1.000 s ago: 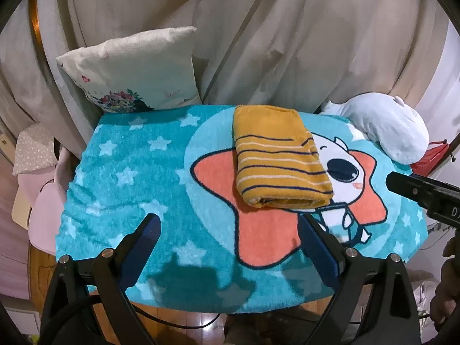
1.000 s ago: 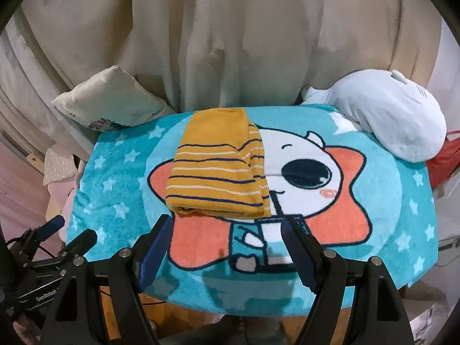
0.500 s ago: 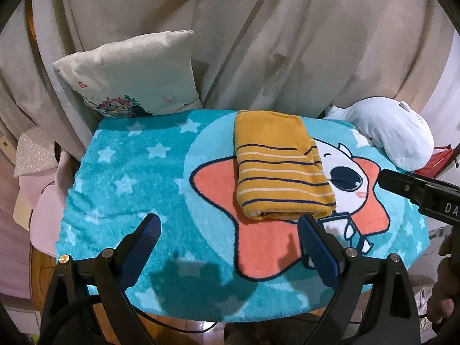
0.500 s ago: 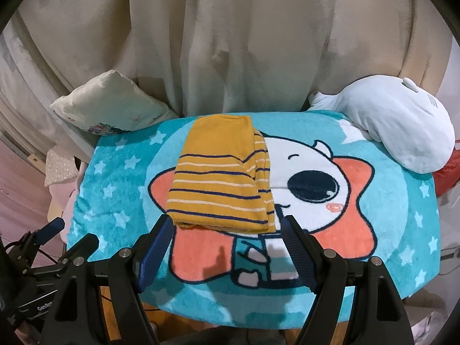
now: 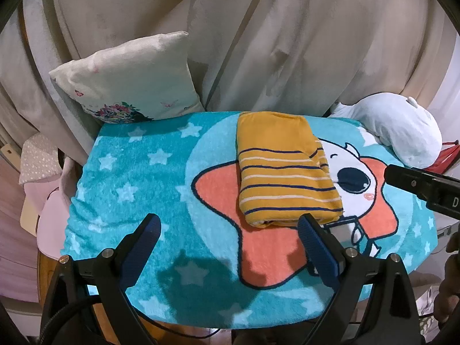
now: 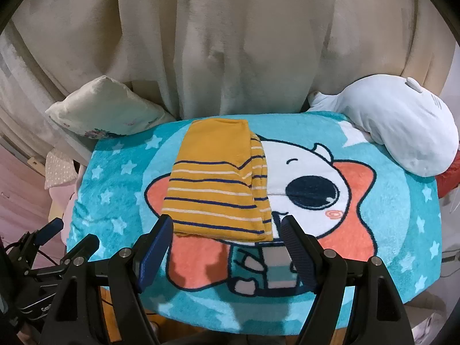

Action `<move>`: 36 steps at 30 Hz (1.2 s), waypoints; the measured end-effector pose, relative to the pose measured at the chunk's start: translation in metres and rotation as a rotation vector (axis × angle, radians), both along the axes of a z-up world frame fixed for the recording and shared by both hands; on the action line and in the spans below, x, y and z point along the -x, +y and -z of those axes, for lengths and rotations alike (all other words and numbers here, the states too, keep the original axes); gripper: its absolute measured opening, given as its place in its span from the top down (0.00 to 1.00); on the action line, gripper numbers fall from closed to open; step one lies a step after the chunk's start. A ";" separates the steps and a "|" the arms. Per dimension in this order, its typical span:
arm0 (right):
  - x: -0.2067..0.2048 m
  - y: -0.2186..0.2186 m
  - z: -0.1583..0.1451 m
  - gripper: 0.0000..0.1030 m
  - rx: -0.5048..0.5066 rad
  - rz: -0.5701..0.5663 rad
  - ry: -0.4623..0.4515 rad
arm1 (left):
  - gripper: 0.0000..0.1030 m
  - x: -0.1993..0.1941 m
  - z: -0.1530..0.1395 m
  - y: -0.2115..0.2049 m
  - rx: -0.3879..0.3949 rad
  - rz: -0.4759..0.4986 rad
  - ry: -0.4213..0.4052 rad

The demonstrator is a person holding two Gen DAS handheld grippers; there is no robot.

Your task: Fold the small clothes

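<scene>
Shirt: the folded yellow shirt with dark and white stripes lies flat on the blanket, over the left part of the cartoon figure and the orange star.
Left gripper: its jaws stand wide, with nothing between them; it hangs above the near part of the blanket, and its right finger sits just before the near edge of the shirt (touching or not, it cannot be told).
Right gripper: also wide and empty, above the near edge of the shirt; the shirt edge shows between the two blue pads.
Blanket: turquoise with pale stars, spread flat.
Pillow: at the far left corner, leaning on the curtain.
Plush: white, on the far right corner.
</scene>
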State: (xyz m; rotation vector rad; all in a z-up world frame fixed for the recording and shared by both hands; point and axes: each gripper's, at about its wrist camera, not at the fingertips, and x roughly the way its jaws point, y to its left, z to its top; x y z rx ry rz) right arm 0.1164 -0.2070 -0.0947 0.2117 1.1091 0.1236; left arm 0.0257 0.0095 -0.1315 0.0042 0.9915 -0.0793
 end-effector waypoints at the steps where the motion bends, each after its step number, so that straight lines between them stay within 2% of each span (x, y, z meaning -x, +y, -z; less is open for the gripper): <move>1: -0.001 -0.001 0.001 0.21 -0.001 0.001 0.002 | 0.07 0.000 0.000 -0.001 -0.004 -0.001 0.000; 36: -0.004 -0.001 0.012 0.21 -0.001 -0.002 0.026 | 0.07 -0.012 0.014 -0.012 -0.019 0.022 0.032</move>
